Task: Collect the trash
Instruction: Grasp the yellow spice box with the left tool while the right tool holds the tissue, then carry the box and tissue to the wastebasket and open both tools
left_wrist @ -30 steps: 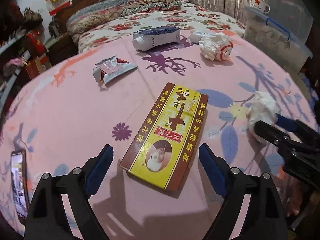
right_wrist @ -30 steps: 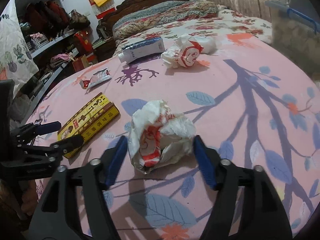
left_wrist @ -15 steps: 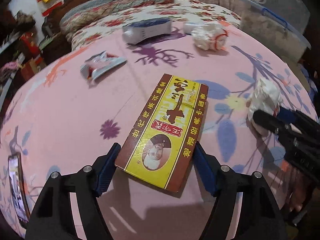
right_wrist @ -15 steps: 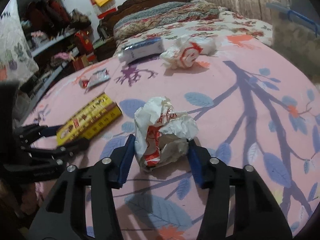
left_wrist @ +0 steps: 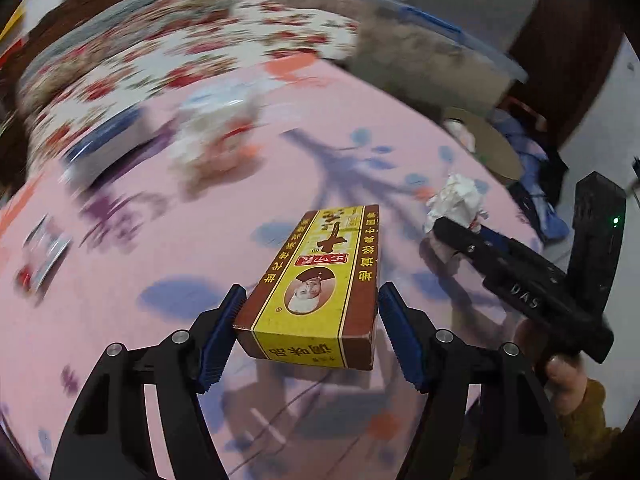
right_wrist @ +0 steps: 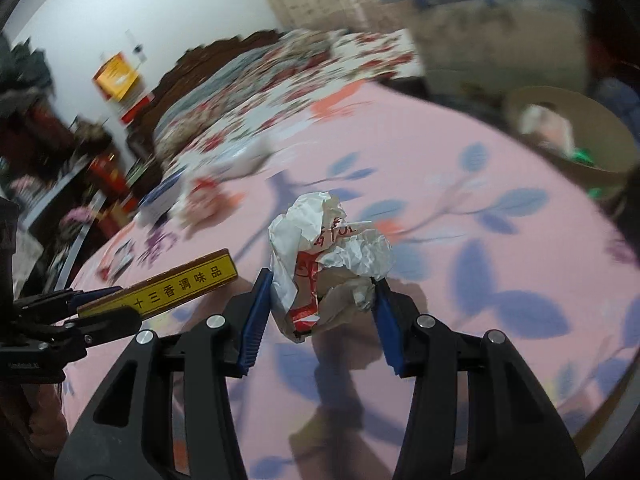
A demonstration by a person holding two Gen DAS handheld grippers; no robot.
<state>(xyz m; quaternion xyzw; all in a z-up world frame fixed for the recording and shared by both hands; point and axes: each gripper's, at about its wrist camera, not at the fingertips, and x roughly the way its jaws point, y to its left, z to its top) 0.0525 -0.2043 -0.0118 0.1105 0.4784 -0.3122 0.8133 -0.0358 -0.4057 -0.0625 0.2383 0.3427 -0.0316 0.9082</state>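
My left gripper [left_wrist: 308, 320] is shut on a yellow and brown spice box [left_wrist: 320, 280] and holds it above the pink bed cover [left_wrist: 120, 280]. The box also shows in the right wrist view [right_wrist: 176, 288]. My right gripper [right_wrist: 320, 300] is shut on a crumpled white and red paper wad [right_wrist: 324, 256], lifted off the cover; the wad also shows in the left wrist view [left_wrist: 456, 200]. A brown round bin [right_wrist: 572, 136] with trash in it stands past the bed's right edge.
More trash lies blurred on the cover: another paper wad [left_wrist: 212, 140], a blue and white carton [left_wrist: 104, 144], a small foil packet [left_wrist: 44, 248]. A clear storage tub [left_wrist: 444, 48] stands beyond the bed. A floral quilt [left_wrist: 160, 56] lies at the back.
Both grippers closed on their items and lifted them off the cover. Both views swung right, bringing the brown bin into sight.
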